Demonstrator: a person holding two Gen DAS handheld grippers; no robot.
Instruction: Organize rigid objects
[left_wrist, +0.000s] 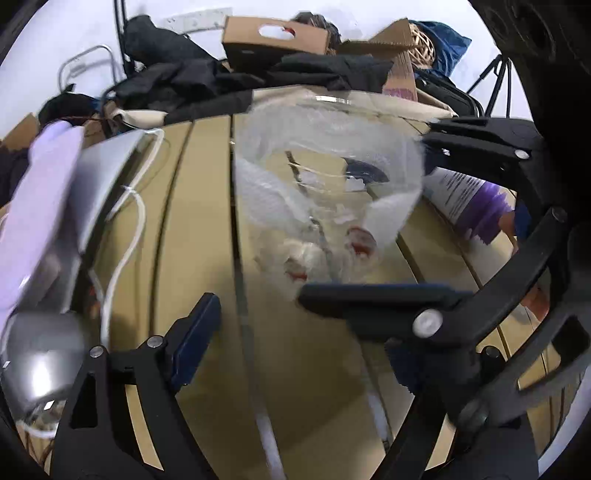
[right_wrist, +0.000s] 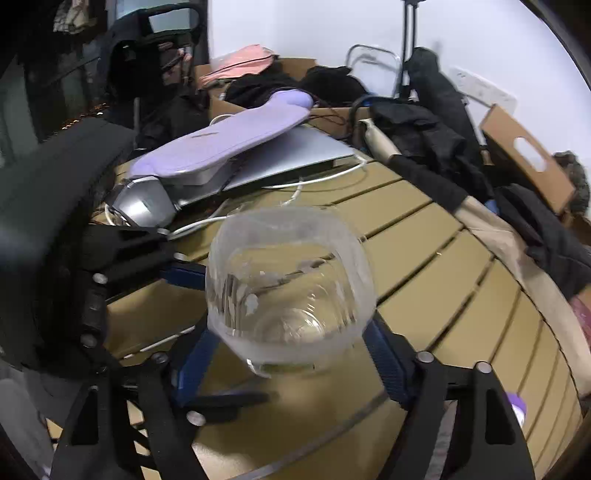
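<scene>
The right gripper (right_wrist: 291, 354) pinches a clear glass jar (right_wrist: 290, 288), one blue pad (right_wrist: 192, 365) on each side of its lower wall, and holds it just above the slatted tan table (right_wrist: 443, 258). In the left wrist view the left gripper (left_wrist: 299, 314) stands spread with nothing between its fingers, just short of the same jar, whose open mouth tilts toward that camera; a black finger of the other gripper crosses in front of its base.

Beyond the jar to its left lies a silver laptop (right_wrist: 295, 155) with a lilac handheld device (right_wrist: 229, 140) resting on top, its silver head (right_wrist: 144, 206) hanging over the table edge. A white cable (right_wrist: 295, 184) loops over the slats between laptop and jar. To the jar's right, in the left wrist view, a purple-and-white labelled container (left_wrist: 476, 206) lies on the table.

Farther back from the jar, black clothing (right_wrist: 432, 147) is heaped along the table's far edge. Behind that stand cardboard boxes (left_wrist: 275, 44), a pink cloth (right_wrist: 240, 62) and a plain white wall (right_wrist: 314, 26).
</scene>
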